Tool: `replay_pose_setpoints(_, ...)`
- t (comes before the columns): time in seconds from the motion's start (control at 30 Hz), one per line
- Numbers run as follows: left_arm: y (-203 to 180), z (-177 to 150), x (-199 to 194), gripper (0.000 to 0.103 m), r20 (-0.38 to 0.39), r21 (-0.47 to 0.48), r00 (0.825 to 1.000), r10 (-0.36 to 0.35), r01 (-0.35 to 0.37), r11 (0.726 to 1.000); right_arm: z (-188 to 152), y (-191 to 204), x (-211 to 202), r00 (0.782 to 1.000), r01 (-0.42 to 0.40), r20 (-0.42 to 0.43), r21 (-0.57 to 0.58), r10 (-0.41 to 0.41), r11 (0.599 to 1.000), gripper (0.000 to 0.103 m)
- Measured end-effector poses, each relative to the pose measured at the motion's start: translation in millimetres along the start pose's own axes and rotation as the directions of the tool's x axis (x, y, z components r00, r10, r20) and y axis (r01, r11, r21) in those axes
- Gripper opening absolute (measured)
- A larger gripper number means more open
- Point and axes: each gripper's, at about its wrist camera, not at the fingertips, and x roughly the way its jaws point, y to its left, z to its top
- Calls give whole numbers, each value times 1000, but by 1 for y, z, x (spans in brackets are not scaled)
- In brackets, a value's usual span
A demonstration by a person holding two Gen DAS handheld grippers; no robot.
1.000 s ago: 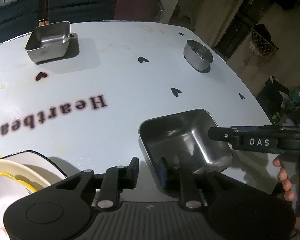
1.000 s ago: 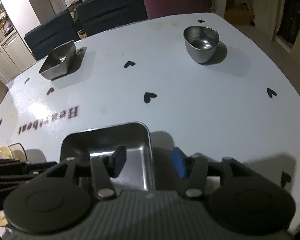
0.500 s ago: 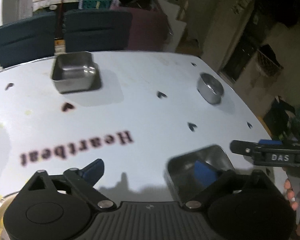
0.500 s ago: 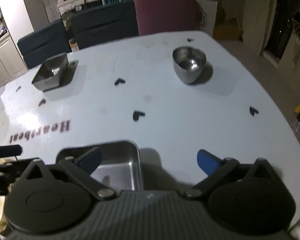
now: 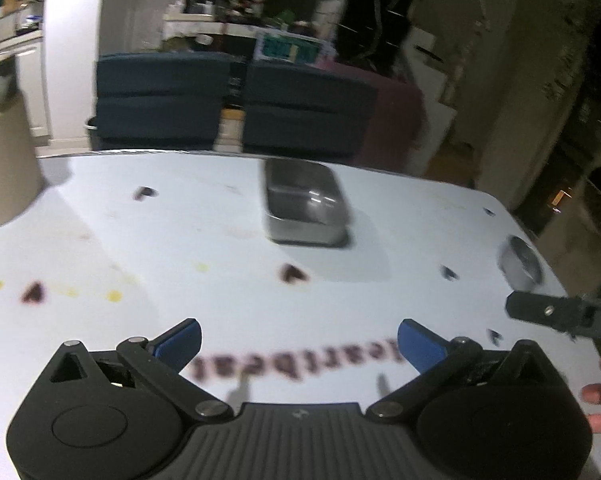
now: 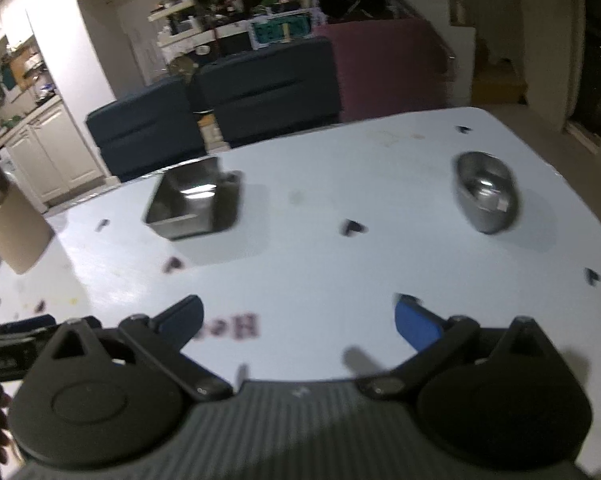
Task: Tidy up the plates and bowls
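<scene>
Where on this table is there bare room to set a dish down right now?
Broad bare stretch of table between the square steel tray and the round steel bowl, reaching back to the open right gripper. Also bare: left of the tray toward the cardboard box, before the open left gripper. Nowhere visible looks crowded.

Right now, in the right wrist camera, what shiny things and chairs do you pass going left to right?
Square steel tray → dark blue chairs → maroon chair → round steel bowl.

Dim room, dark blue chairs (image 6: 204,120), maroon chair (image 6: 384,68), white cabinets (image 6: 48,156), cluttered shelves (image 5: 224,4)
</scene>
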Motion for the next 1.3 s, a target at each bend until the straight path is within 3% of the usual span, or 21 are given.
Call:
replay_pose_setpoints(0.33,51,35,25,100,75,-129,996,54,-44,991,42,51,58,994,-105,30,130,102,986,103)
replay_pose_setpoints(0.5,56,54,47,79,93,-158,996,-8,23,987,57,49,97,989,-142,8,283,146,948,100)
replay_pose_setpoints(0.67,51,68,82,59,80,-177,995,-59,73,982,61,43,117,987,-159,22,310,160,937,89)
replay_pose_setpoints(0.77,45,75,103,58,86,-183,994,-68,83,980,60,35,121,982,-188,37,334,186,924,89)
replay_pose_setpoints(1.0,42,77,150,38,25,-233,1000,-13,18,972,60,35,122,975,-218,38,295,217,930,85)
replay_pose_setpoints(1.1,46,77,157,24,25,-267,999,-27,33,963,60,37,117,973,-231,41,268,229,935,83)
replay_pose_setpoints(1.17,49,76,157,8,32,-296,997,-68,74,952,60,38,119,971,-240,41,259,237,936,83)
replay_pose_setpoints(1.3,49,73,151,8,25,-314,996,-82,86,946,59,38,121,969,-245,33,254,245,936,83)
